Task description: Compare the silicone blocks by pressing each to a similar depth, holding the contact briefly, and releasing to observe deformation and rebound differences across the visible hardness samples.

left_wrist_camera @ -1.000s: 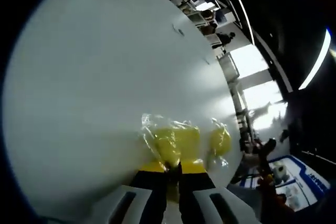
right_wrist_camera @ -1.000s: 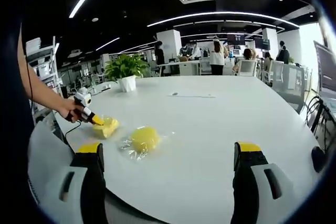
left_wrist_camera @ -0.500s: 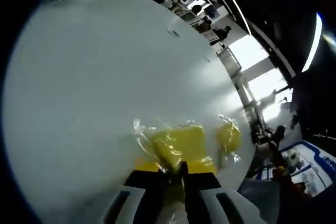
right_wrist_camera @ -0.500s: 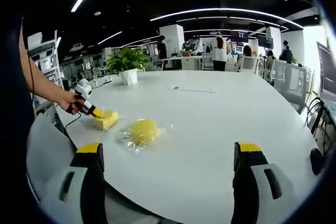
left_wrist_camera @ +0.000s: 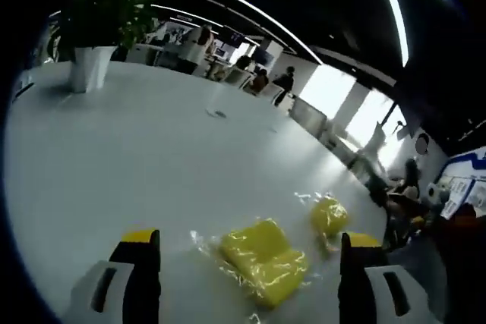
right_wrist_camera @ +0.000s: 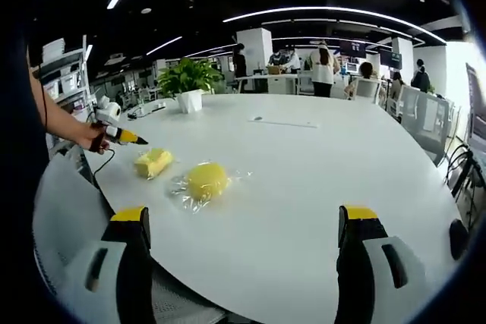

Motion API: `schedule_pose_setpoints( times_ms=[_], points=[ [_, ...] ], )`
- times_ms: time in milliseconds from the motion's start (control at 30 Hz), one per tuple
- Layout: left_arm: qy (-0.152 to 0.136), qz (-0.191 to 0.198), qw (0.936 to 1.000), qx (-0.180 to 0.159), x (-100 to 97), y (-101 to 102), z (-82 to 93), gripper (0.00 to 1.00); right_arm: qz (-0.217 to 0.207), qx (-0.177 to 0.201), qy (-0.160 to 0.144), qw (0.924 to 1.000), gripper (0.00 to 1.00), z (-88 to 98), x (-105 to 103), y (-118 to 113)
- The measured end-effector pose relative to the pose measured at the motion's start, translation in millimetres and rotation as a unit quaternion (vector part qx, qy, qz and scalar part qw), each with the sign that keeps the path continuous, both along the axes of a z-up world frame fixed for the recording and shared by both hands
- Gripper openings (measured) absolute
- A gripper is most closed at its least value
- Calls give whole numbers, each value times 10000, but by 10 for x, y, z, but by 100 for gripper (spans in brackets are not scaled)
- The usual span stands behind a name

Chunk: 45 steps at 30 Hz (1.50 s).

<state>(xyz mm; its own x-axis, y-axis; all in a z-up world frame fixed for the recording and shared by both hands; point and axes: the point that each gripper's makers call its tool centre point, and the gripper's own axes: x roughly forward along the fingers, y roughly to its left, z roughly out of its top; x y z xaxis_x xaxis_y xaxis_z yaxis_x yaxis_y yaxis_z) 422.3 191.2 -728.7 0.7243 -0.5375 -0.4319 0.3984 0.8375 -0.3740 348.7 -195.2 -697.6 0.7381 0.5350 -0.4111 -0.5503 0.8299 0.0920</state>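
No text, label, brand or number can be read in either view. In the left gripper view a blue and white board (left_wrist_camera: 465,180) at the far right edge carries some marks, but they are too blurred and too small to read. In the right gripper view the dark screens (right_wrist_camera: 363,48) far in the room also show nothing legible.
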Motion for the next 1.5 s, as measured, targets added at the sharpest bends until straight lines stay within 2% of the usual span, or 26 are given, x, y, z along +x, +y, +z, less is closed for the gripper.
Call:
schedule_pose_setpoints(
  times_ms=[33,100,133,200,333,367,433,500,600,767,867,1067,1233,1400,1433,1500],
  points=[
    [-10,-7,10000,51,-10,6,13,100,-11,31,39,10000,96,-4,-7,4],
    [-204,-82,9996,178,-57,22,137,100,9,17,29,10000,97,0,-15,14],
    [-433,-87,9986,298,-77,60,232,100,14,10,18,10000,96,7,-17,19],
    [-683,-120,9966,452,-111,106,332,100,21,32,36,10000,97,14,-21,26],
    [-678,-199,9964,459,-309,175,432,100,54,8,66,10000,96,14,-30,27],
    [-787,-290,9937,745,-348,245,425,100,54,-7,82,10000,97,10,-31,22],
    [-797,-370,9929,807,-457,256,453,100,58,-9,97,9999,97,19,-35,29],
    [-801,-483,9901,1046,-545,307,442,100,106,-45,122,9999,97,14,-49,43],
    [-843,-563,9892,1059,-664,331,472,100,127,-49,111,9998,97,20,-46,52],
    [-849,-460,9897,1061,-831,422,469,100,92,21,123,9999,97,40,-31,72],
    [-812,-429,9911,961,-959,486,418,100,81,72,92,9999,97,60,-20,97],
    [-735,-588,9899,1061,-1082,532,281,100,99,33,190,9998,97,15,-10,113],
    [-640,-713,9882,1197,-1146,444,218,100,103,20,221,9997,97,-23,3,107],
    [-676,-914,9863,1198,-1145,285,255,100,74,68,202,9997,97,5,3,116],
    [-644,-900,9878,1095,-1120,235,274,100,66,77,192,9998,97,6,6,114],
    [-655,-876,9921,618,-1064,66,379,100,64,70,303,9995,97,-35,-5,106]
  ],
)
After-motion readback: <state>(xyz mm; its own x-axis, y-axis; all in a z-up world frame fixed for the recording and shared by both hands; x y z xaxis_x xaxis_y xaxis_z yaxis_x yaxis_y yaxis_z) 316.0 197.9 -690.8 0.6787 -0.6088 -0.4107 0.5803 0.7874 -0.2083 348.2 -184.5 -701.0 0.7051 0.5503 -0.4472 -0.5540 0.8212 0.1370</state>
